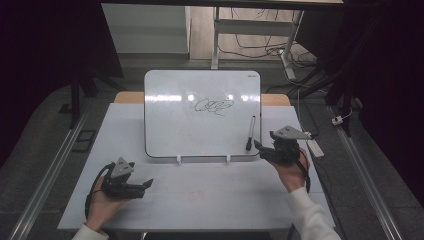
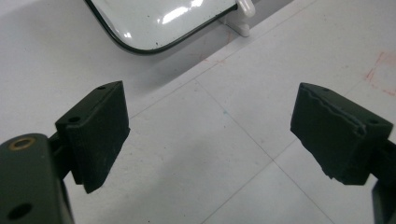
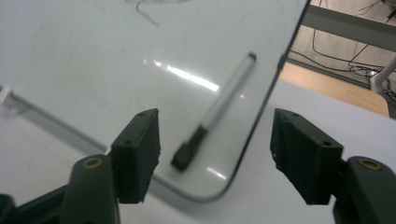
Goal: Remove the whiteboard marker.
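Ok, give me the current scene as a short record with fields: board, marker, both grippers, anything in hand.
whiteboard: on the white table, propped on two small white feet, black scribble near its upper middle
marker: lying on the whiteboard near its right edge, black cap toward the bottom corner
left gripper: open, low over the table, in front of the board's lower left corner, nothing between its fingers
right gripper: open, pointed at the marker's capped end, not yet closed on it
held items: none
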A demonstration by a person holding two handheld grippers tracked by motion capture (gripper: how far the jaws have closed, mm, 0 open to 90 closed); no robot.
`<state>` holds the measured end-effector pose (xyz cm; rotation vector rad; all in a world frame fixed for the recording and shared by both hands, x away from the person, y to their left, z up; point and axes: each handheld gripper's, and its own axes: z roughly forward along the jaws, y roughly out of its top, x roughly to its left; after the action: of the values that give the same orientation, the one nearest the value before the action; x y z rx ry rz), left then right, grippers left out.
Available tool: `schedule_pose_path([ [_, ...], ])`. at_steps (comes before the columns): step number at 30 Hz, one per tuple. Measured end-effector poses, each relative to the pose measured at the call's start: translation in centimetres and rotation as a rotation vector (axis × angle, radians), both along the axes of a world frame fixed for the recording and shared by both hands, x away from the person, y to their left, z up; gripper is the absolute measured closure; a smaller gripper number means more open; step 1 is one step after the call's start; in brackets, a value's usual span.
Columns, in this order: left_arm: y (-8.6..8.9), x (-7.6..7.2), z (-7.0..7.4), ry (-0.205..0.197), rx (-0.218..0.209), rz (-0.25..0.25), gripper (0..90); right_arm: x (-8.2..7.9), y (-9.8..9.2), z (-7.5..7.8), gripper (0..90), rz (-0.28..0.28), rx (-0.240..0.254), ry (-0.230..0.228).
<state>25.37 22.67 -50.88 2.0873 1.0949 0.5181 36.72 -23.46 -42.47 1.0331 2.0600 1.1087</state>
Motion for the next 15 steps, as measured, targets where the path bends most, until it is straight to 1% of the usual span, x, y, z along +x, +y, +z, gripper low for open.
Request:
schedule_pose_path([
  [1, 0.0, -0.1, 0.0, -0.001, 0.002, -0.002, 12.4, 0.0, 0.0, 0.0, 35.0, 0.0, 0.0, 0.0],
  [2, 0.0, -0.1, 0.0, -0.003, -0.001, -0.002, 12.4, 0.5, 0.5, 0.2, 35.9, -0.011, -0.003, 0.001],
  [3, 0.1, -0.2, 0.0, -0.004, -0.002, 0.0, 12.4, 1.5, 1.4, 0.4, 37.2, -0.037, -0.021, 0.012],
  [4, 0.2, -0.2, 0.0, -0.007, -0.003, 0.002, 12.4, 1.5, 1.4, 0.4, 37.2, -0.037, -0.021, 0.012],
  [5, 0.3, -0.2, 0.0, -0.008, -0.007, 0.005, 12.6, 2.5, 2.0, 0.4, 38.8, -0.062, -0.033, 0.029],
  [7, 0.5, -0.3, 0.0, -0.01, -0.014, 0.008, 12.8, 3.4, 2.4, 0.1, 40.4, -0.088, -0.042, 0.048],
  [8, 0.5, -0.3, 0.0, -0.011, -0.016, 0.01, 12.8, 3.4, 2.4, 0.1, 40.4, -0.088, -0.042, 0.048],
  [9, 0.6, -0.3, 0.0, -0.011, -0.017, 0.01, 12.9, 4.2, 2.7, -0.3, 42.5, -0.108, -0.042, 0.056],
  [12, 0.6, -0.2, -0.2, -0.007, -0.017, 0.006, 12.9, 4.7, 2.9, -0.7, 45.0, -0.124, -0.046, 0.057],
  [13, 0.5, -0.2, -0.3, -0.002, -0.011, 0.001, 12.9, 5.2, 3.0, -1.0, 47.6, -0.14, -0.048, 0.06],
  [15, 0.4, -0.2, -0.3, -0.001, -0.01, -0.002, 12.9, 5.6, 3.2, -1.3, 50.2, -0.16, -0.045, 0.057],
])
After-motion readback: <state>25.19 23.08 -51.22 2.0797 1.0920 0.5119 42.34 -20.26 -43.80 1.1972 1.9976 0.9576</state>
